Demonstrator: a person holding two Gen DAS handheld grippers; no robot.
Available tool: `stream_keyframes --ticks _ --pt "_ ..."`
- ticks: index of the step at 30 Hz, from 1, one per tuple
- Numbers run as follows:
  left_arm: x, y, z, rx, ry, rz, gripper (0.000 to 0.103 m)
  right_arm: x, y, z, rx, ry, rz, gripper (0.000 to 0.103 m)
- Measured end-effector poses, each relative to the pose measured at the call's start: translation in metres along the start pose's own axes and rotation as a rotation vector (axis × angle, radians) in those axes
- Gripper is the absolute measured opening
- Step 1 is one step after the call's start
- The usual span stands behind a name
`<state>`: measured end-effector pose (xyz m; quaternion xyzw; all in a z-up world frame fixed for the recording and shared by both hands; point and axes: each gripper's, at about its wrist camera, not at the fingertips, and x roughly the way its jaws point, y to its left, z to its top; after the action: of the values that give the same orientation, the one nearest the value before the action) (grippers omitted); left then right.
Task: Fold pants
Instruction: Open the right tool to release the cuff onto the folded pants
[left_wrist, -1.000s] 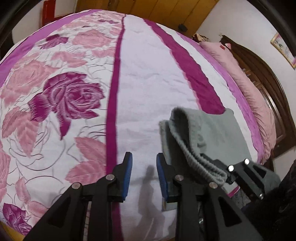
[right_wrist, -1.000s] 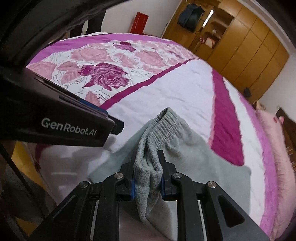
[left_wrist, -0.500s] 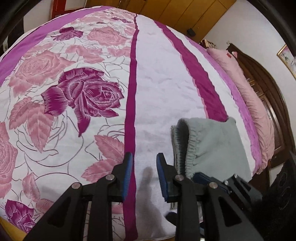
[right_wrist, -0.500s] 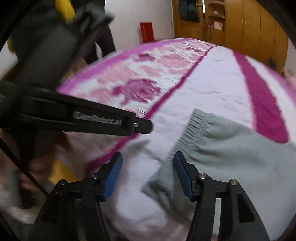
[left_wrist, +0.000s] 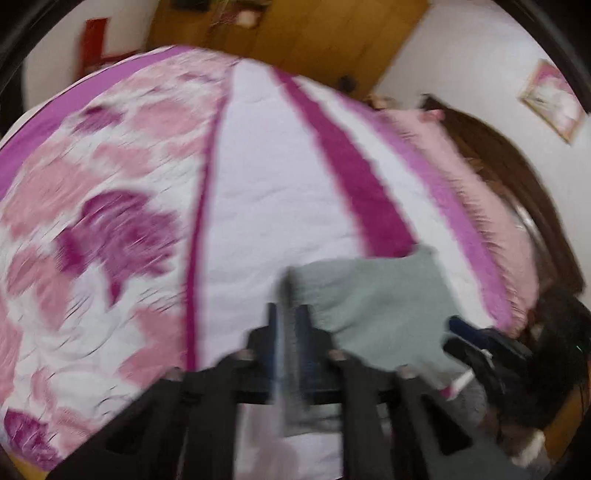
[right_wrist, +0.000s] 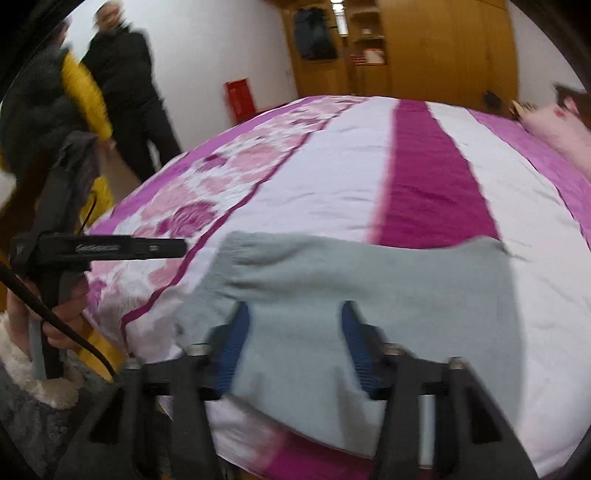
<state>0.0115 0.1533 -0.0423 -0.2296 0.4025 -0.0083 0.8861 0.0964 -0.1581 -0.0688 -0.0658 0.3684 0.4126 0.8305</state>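
Note:
Folded grey pants (right_wrist: 369, 288) lie flat on the bed near its front edge, elastic waistband to the left. My right gripper (right_wrist: 293, 332) hovers over their near edge. Its jaws stand apart and are closing, with flat cloth below them and the pads not pressing on it. In the blurred left wrist view the pants (left_wrist: 376, 306) lie just right of my left gripper (left_wrist: 288, 321). Its blue pads are drawn together at the waistband's left edge, and the blur hides whether cloth is caught. From the right wrist view the left gripper (right_wrist: 173, 248) shows side-on, left of the waistband.
The bed cover (right_wrist: 369, 166) has pink roses and magenta stripes. A pink pillow (left_wrist: 480, 206) and a dark headboard (left_wrist: 517, 166) lie to the right. A person in black (right_wrist: 122, 74) stands beyond the bed's left side, near a red box (right_wrist: 240, 98) and wooden wardrobes (right_wrist: 443, 48).
My right gripper let go of the bunched waistband, opened and swung right along the pants' near edge, and the pants now lie flat. My left gripper's jaws came together and it rose slightly.

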Motion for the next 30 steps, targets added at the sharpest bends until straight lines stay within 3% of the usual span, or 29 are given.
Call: stream_keyframes --ticks 1,4,6,7,10,11,13,15,16,18,19,20,23,26,28,30 --pt "-0.001 -0.009 0.003 0.014 -0.010 -0.024 0.003 -0.008 -0.016 0.003 0.036 -0.018 0.031 0.002" --pt "0.009 -0.048 0.006 0.099 -0.032 -0.064 0.003 -0.031 -0.059 0.003 0.128 -0.075 0.053 0.002" --pt "0.032 -0.070 0.003 0.153 0.005 -0.042 0.003 -0.040 -0.088 -0.005 0.211 -0.087 0.095 0.002" --pt "0.043 -0.075 0.000 0.168 0.023 -0.017 0.003 -0.041 -0.103 -0.012 0.266 -0.086 0.134 0.002" --pt "0.084 -0.071 -0.015 0.222 0.111 0.163 0.003 -0.022 -0.127 -0.034 0.361 -0.009 0.254 0.002" --pt "0.096 -0.062 -0.020 0.232 0.130 0.256 0.002 -0.010 -0.133 -0.047 0.368 0.049 0.215 0.002" --pt "0.102 -0.043 -0.024 0.188 0.137 0.198 0.002 0.001 -0.141 -0.067 0.368 0.108 0.142 0.001" --pt "0.096 -0.032 -0.020 0.113 0.137 0.138 0.003 -0.017 -0.148 -0.079 0.422 0.022 0.167 0.001" --pt "0.095 -0.032 -0.020 0.110 0.132 0.132 0.003 -0.032 -0.147 -0.082 0.407 -0.026 0.125 0.005" --pt "0.095 -0.035 -0.024 0.123 0.117 0.151 0.003 -0.061 -0.135 -0.090 0.328 -0.107 -0.037 0.027" --pt "0.094 -0.043 -0.027 0.140 0.101 0.185 0.002 -0.070 -0.128 -0.095 0.294 -0.132 -0.102 0.057" --pt "0.092 -0.051 -0.030 0.166 0.092 0.204 0.003 -0.080 -0.116 -0.104 0.239 -0.159 -0.171 0.077" --pt "0.077 -0.108 -0.052 0.370 0.053 0.214 0.004 -0.085 -0.098 -0.121 0.169 -0.219 -0.227 0.078" --pt "0.071 -0.179 -0.087 0.635 0.018 0.135 0.014 -0.079 -0.113 -0.120 0.223 -0.196 -0.194 0.077" --pt "0.079 -0.211 -0.106 0.743 0.046 0.067 0.021 -0.086 -0.131 -0.126 0.298 -0.202 -0.193 0.077" --pt "0.094 -0.232 -0.120 0.779 0.114 -0.030 0.021 -0.090 -0.146 -0.136 0.389 -0.206 -0.213 0.077"
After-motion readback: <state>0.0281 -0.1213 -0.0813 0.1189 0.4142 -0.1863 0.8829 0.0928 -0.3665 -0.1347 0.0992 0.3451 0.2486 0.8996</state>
